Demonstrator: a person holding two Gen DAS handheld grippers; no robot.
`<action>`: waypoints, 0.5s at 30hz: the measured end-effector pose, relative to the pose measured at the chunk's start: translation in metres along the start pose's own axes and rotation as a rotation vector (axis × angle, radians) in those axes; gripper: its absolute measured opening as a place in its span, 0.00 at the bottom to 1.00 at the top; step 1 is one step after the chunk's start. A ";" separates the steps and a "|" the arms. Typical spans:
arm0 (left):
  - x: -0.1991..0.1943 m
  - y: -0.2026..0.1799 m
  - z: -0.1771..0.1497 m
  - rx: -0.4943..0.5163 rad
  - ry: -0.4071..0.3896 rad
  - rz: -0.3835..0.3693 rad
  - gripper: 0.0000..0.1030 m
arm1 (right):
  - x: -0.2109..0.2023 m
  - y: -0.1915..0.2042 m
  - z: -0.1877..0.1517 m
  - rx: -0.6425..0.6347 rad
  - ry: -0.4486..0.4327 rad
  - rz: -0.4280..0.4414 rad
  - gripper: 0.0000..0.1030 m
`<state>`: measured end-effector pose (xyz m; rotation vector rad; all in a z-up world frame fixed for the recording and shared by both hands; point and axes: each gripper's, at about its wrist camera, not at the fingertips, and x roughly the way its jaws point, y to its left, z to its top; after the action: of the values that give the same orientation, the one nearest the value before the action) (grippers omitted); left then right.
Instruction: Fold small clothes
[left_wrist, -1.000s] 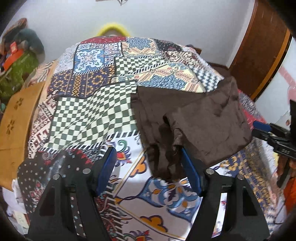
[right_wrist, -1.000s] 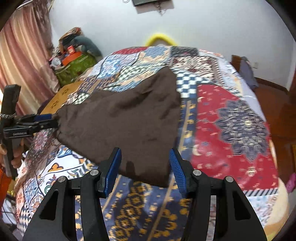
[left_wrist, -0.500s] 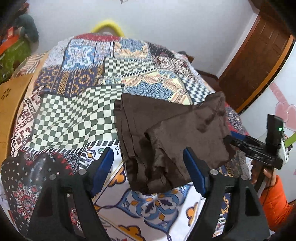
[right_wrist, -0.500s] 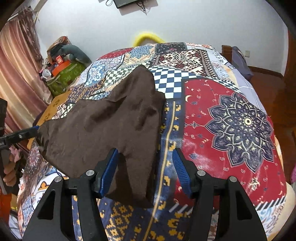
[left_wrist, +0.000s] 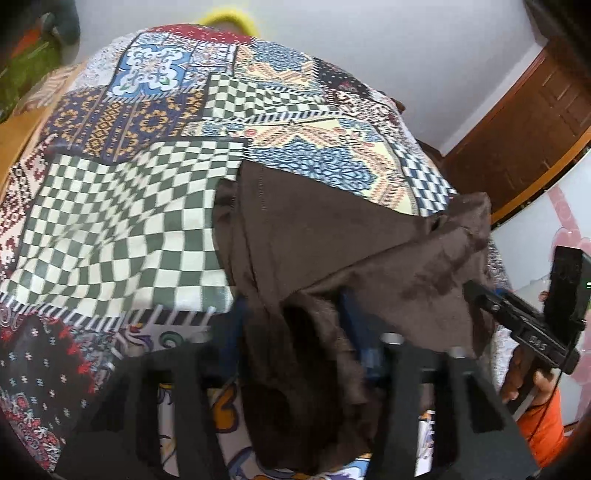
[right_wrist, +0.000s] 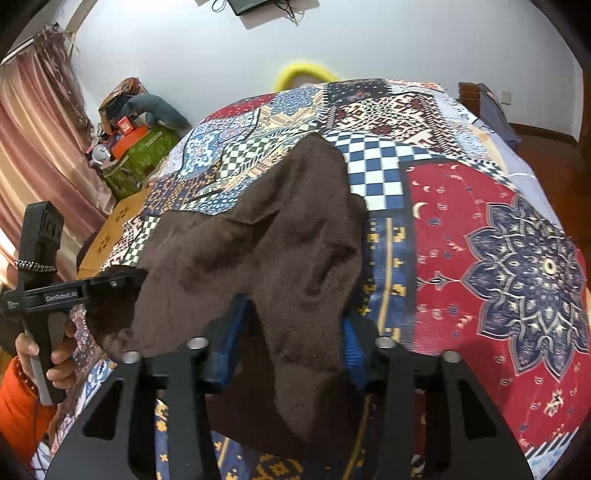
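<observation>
Lifted higher than a moment ago: brown garment (right_wrist: 258, 258), half off patchwork bed (left_wrist: 110, 206). Left gripper (left_wrist: 295, 343) and right gripper (right_wrist: 284, 332) jaws clamped on cloth, fabric hiding blue pads. Cluttered pile (right_wrist: 129, 133) by curtain (right_wrist: 33, 147).

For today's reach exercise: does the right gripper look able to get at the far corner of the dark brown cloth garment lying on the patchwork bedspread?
Probably yes. Nothing lies between the right gripper and the dark brown cloth garment; its far corner rests exposed on the patchwork bedspread, though its fingers already have cloth between them.
</observation>
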<state>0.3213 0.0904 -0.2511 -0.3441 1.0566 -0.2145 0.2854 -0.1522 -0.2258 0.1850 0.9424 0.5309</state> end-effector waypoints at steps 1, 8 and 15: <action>-0.002 -0.001 0.001 -0.001 -0.002 -0.003 0.30 | 0.000 0.002 0.000 0.004 0.003 0.010 0.23; -0.044 -0.012 -0.009 0.038 -0.077 0.006 0.12 | -0.017 0.016 -0.001 0.023 0.000 0.100 0.09; -0.105 -0.015 -0.028 0.059 -0.140 -0.001 0.11 | -0.048 0.058 -0.002 -0.036 -0.030 0.146 0.08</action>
<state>0.2464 0.1071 -0.1724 -0.3022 0.9099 -0.2190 0.2407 -0.1275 -0.1709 0.2297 0.8932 0.6779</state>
